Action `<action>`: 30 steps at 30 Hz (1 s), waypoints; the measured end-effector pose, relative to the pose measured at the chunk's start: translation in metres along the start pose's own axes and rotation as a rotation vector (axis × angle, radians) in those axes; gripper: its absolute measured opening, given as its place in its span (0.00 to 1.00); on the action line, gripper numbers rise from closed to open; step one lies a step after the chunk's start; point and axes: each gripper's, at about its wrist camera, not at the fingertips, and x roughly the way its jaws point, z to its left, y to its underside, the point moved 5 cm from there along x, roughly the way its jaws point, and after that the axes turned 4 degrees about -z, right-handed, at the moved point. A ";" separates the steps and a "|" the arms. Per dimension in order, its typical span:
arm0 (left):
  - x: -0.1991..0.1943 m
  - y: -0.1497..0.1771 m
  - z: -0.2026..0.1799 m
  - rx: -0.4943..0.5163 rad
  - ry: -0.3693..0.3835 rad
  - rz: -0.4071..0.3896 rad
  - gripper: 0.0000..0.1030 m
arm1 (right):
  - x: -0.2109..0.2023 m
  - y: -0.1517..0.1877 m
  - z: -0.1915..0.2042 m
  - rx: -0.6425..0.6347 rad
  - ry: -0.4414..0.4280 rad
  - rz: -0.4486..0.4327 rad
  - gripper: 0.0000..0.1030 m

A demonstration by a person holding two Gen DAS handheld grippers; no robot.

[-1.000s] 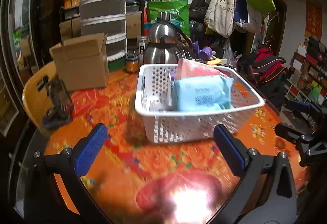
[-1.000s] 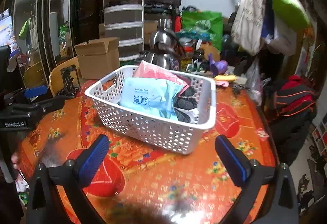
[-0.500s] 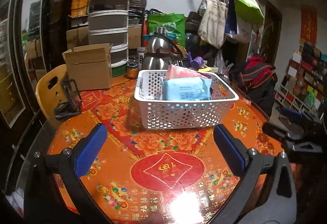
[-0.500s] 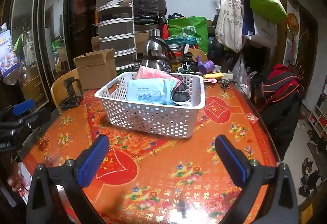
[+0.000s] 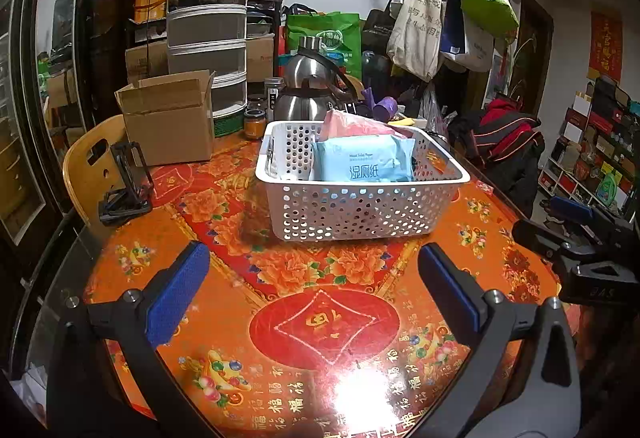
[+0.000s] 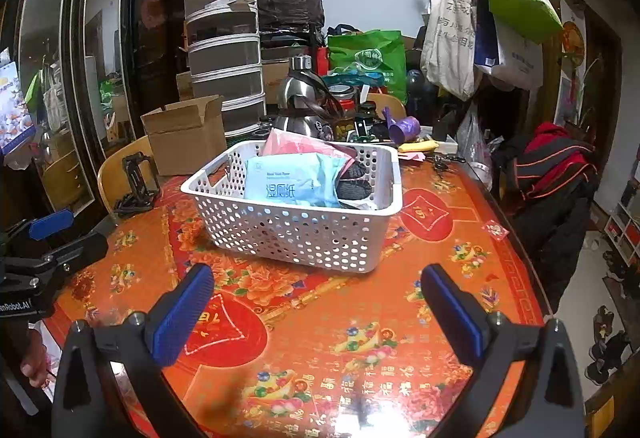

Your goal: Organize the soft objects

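1. Cluttered home dining room: a round table (image 5: 224, 322) under a glossy orange and red floral cloth fills both views, with stacked drawers, hanging tote bags and shelves behind it.
2. Left gripper (image 5: 316, 294) sits low at the near table edge, its blue-padded fingers (image 5: 178, 292) spread wide with nothing between them.
3. Right gripper (image 6: 318, 312) is likewise spread wide and empty, hovering over the near edge of the table.
4. Compared with a second ago, both grippers have pulled back from the white basket (image 5: 360, 212), which then filled much more of each view. This suggests the last item has been dropped off and the sorting is at or near its end.
5. Straight ahead of both grippers, well apart from them, the white perforated basket stands on the cloth.
6. Inside it, a light blue pack of wet wipes (image 5: 366, 162) leans upright, a pink soft packet (image 5: 352, 124) behind it, and dark fabric (image 6: 354, 184) to its right.
7. No other loose soft object shows on the cloth near the grippers.
8. Farther out stand a cardboard box (image 5: 170, 118), a steel kettle (image 5: 310, 88) and a black folding stand (image 5: 126, 182).
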 end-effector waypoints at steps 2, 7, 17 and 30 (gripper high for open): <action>0.000 0.000 -0.001 0.001 0.006 0.002 1.00 | 0.000 0.000 0.001 -0.006 0.001 -0.001 1.00; -0.001 0.001 -0.002 0.008 0.018 0.002 1.00 | 0.000 0.001 0.003 -0.009 0.001 0.001 1.00; 0.000 0.002 -0.002 0.006 0.026 0.009 1.00 | -0.001 0.000 0.000 -0.006 0.002 0.001 1.00; 0.000 0.002 -0.001 0.007 0.027 0.011 1.00 | 0.000 0.000 -0.002 -0.006 0.004 0.002 1.00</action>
